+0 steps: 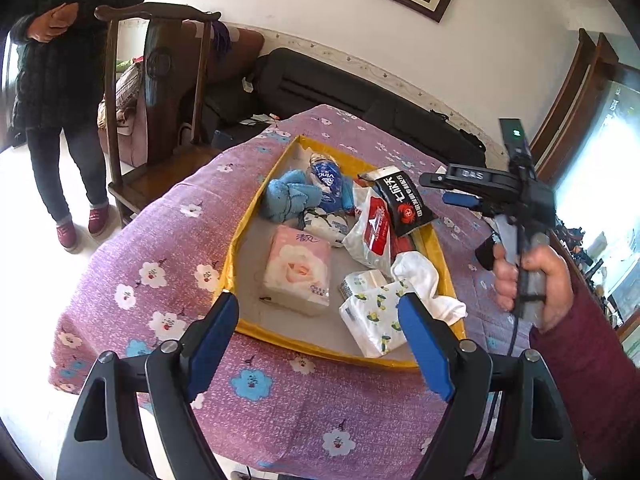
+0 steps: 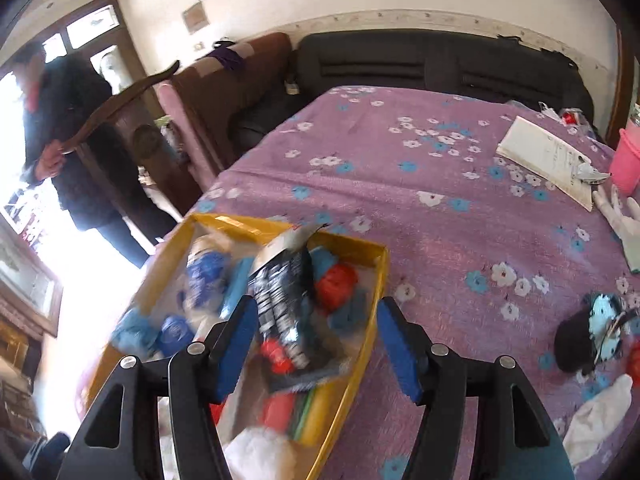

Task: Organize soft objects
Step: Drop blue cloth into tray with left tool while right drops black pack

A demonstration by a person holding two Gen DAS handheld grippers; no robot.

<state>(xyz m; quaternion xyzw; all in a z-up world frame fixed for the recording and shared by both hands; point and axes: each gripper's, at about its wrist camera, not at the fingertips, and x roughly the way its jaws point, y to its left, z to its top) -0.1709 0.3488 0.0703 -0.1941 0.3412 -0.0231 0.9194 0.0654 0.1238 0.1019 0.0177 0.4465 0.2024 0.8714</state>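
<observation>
Tissue packs (image 1: pixel 298 270) crowd the yellow box (image 1: pixel 256 188), both grippers (image 1: pixel 318 318) (image 2: pixel 316 338) spread wide, empty, over its rim; only the right view shows bare quilt (image 2: pixel 460 216) beyond.

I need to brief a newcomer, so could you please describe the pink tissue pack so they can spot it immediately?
Find the yellow-rimmed box on the purple floral cloth. The pink tissue pack lies near its left wall. It alone is pale pink with a large rose print; the tissue pack beside it is white with lemons.

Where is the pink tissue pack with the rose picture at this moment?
In the left wrist view, the pink tissue pack lies inside the yellow box, on its left side, below the blue towel and left of the lemon-print tissue pack.
</observation>
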